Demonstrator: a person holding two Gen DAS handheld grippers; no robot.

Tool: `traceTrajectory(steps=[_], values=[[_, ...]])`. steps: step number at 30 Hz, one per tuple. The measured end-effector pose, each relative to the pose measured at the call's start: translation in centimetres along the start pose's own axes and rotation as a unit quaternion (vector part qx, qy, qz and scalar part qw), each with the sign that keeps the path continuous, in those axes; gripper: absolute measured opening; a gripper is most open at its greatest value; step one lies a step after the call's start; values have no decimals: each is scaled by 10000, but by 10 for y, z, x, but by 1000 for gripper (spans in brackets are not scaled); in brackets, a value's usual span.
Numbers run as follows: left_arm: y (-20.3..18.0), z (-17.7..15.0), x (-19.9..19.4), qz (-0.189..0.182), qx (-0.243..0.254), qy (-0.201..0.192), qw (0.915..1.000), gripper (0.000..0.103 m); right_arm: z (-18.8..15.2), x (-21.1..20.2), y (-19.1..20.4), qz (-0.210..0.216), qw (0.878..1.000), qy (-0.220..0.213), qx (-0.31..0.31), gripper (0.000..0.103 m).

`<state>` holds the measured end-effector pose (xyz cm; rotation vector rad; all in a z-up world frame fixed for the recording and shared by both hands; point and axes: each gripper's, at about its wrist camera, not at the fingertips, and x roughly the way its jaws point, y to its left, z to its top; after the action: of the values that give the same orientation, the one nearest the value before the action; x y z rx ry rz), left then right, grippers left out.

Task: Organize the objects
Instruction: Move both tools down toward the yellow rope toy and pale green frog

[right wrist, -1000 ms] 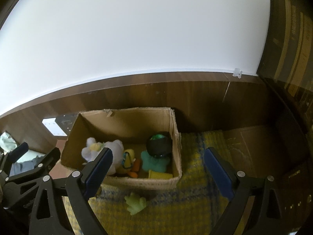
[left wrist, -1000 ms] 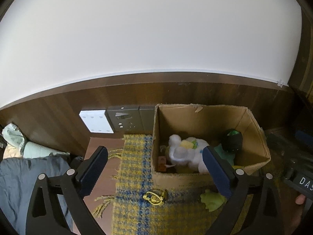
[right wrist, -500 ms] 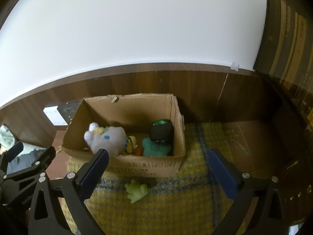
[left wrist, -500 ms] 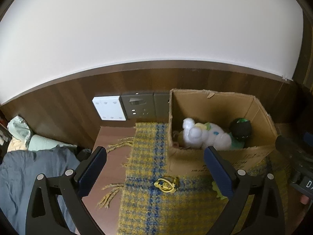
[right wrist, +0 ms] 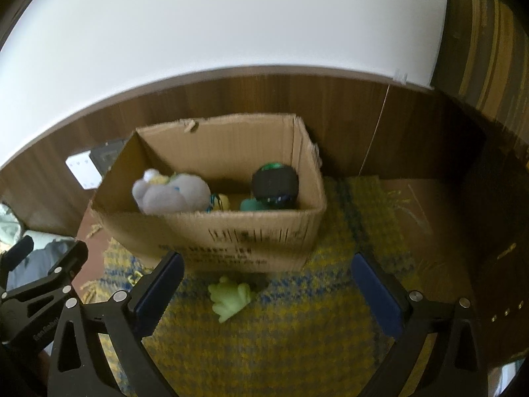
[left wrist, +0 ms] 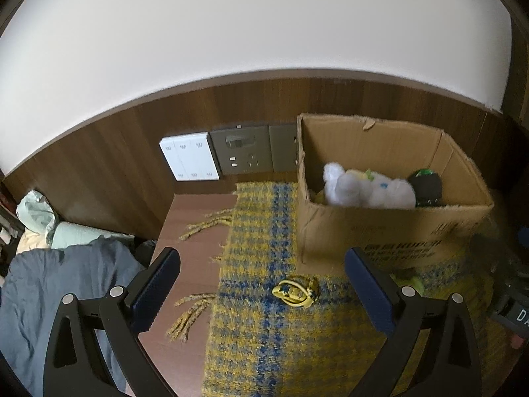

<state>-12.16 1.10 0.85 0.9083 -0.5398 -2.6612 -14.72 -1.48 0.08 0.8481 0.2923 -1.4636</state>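
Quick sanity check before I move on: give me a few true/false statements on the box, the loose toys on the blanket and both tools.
1. The cardboard box stands on the yellow-and-blue blanket. True.
2. The green toy lies inside the box. False: it lies on the blanket in front of the box.
3. The left tool is shut on the yellow keychain. False: it is open and empty; the keychain lies on the blanket.
4. The white plush toy is in the box. True.
5. The right tool is open and holds nothing. True.
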Motion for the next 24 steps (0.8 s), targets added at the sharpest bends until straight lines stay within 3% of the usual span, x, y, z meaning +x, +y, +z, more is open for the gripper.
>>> traceTrajectory(steps=[15, 24], values=[[-5, -27, 38, -78, 233, 254, 9994, 101, -30, 43, 7, -40, 9992, 398, -55, 102], [-10, -44, 65, -138, 389, 24, 9991, 101, -44, 64, 13, -59, 9988, 438, -217, 102]])
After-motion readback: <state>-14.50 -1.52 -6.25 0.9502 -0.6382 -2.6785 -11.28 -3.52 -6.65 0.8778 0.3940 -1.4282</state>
